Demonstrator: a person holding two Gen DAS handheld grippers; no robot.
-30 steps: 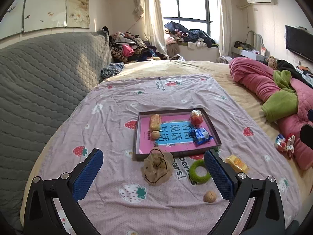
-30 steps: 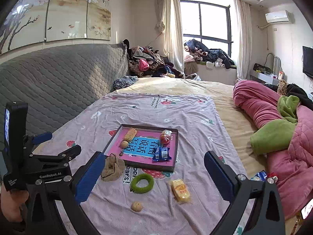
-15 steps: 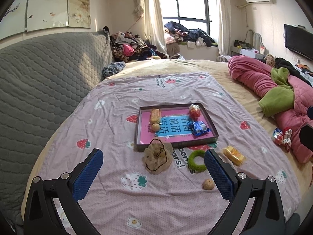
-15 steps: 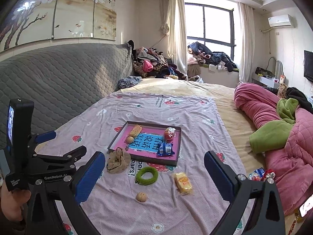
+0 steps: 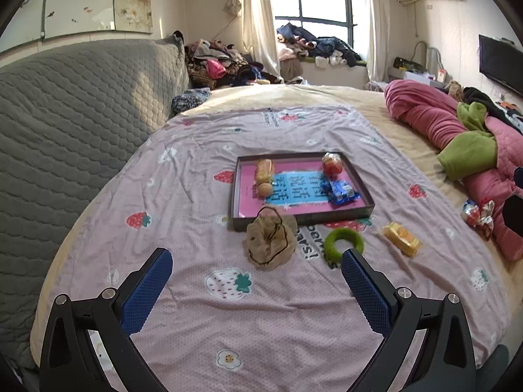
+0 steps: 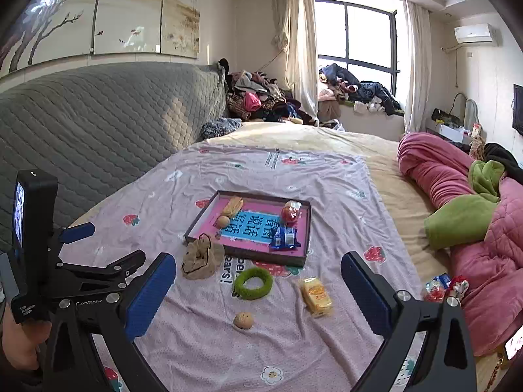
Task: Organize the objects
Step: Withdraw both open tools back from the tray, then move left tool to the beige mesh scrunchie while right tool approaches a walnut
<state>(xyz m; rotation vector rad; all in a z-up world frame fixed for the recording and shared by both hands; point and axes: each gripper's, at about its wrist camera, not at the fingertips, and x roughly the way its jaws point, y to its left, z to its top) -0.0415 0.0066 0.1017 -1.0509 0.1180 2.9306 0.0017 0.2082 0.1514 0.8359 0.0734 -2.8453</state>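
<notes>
Snacks and small things lie scattered on the strawberry-print sheet (image 6: 202,343) in front of you, and both your tongs hang above its near edge, wide apart and holding nothing: the left tongs (image 5: 256,289) and the right tongs (image 6: 258,295). In the right view your left tongs (image 6: 76,263) also show at the left side, gripped by your hand (image 6: 18,343). Nearest you sits a walnut (image 6: 244,320), with a yellow wrapped cake (image 6: 315,296) a little to its right. Just beyond lie a green ring (image 6: 253,283) and, to its left, a tan drawstring pouch (image 6: 202,259) that touches the near rim of the tray (image 6: 305,228). Inside the tray you can see a bread roll (image 6: 232,206) and a second walnut (image 6: 222,221) on the left, a red wrapped sweet (image 6: 291,212) at the far right and a blue packet (image 6: 285,238) at the near right. Off to your right a few bright wrappers (image 6: 444,289) lie against the pink quilt (image 6: 490,261) and green blanket (image 6: 461,220). Farther back are the grey headboard (image 6: 98,124), heaps of clothes (image 6: 258,101) and the window (image 6: 354,36).
</notes>
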